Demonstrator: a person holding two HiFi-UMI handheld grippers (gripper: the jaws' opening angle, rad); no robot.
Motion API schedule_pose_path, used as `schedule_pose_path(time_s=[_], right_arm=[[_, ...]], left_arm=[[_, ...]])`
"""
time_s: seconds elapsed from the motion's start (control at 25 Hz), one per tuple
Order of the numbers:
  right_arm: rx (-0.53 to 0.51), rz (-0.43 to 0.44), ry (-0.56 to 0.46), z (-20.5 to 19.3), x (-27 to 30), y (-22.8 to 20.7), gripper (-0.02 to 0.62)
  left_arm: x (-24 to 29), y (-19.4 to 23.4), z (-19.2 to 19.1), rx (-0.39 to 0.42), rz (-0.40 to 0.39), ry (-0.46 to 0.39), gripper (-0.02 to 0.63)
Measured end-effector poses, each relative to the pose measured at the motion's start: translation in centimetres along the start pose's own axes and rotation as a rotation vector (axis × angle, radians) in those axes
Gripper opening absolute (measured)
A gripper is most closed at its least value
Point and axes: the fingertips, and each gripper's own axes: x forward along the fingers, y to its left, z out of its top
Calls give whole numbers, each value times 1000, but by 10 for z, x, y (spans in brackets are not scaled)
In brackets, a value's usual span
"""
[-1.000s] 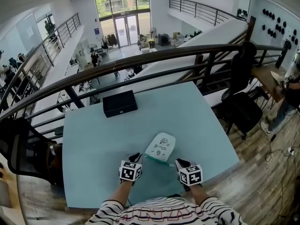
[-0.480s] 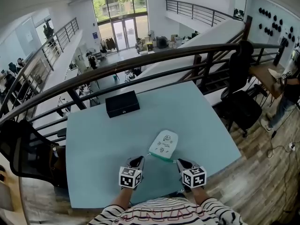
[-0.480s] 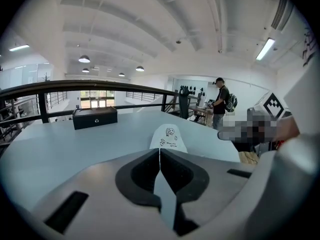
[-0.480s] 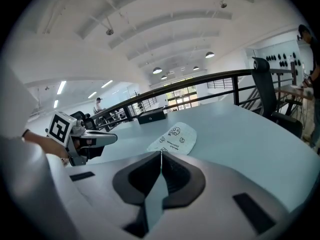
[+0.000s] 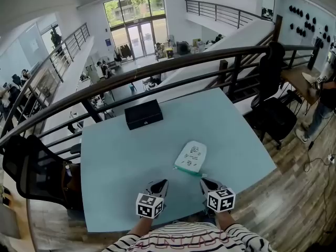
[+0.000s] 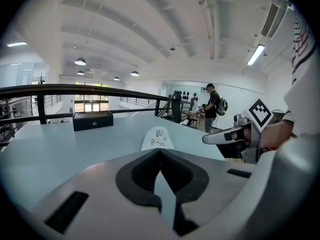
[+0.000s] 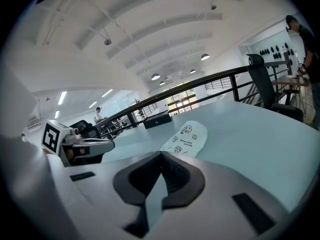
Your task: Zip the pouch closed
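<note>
Head view: we look steeply down on a pale blue table [image 5: 121, 161], with striped sleeves [image 5: 184, 241] at 6 o'clock.
Left gripper [image 5: 163, 182]: it is over the table's near edge, at 7 o'clock from the pouch. In its own view we see the jaws pressed together with nothing between them.
Right gripper [image 5: 204, 181]: it is beside the left one, at 5 o'clock from the pouch. Its jaws have just been closing, and we see them pressed together and empty.
Pouch [image 5: 191, 155]: it is white with small printed figures. It lies flat on the table just beyond both grippers and touches neither. A green strip runs along its near end, and we cannot tell whether the zip is closed.
Box [image 5: 143, 114]: it is black and sits at 11 o'clock from the pouch, near the table's far edge.
Railing [image 5: 157, 67]: it is dark and curves past the table's far side.
Chair [image 5: 31, 167]: it is black and stands off the table's edge at 9 o'clock.
</note>
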Motion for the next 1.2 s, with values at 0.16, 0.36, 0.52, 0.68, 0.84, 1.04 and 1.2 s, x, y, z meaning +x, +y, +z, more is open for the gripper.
schedule_pose_path(time_s=[0.16,0.36,0.52,0.68,0.84,1.04,1.2], right_arm=[[9,0,-8,-8,-4,12,28],[2,-18,-10,-21,-11,20,26],[-4,-31,0,-30,-17,26,26],[-6,-51,-3,-36,-25,28,26],[-9,-71,1,-42,-34,29,26],[-12,-88,5,-49,-40,31,26],[-15,-90,17,-52,-42,30,26]], left_arm=[[-14,-4,-6,6,-2,-9,25],[-24,-10,-11,19,-21,-14,25],[-30,-12,-17,14,-36,-5,25],[-36,-15,-23,15,-50,-2,25],[-39,-21,-28,19,-65,-1,25],[-43,-25,-33,22,-73,2,25],[-43,-30,-36,36,-76,6,25]])
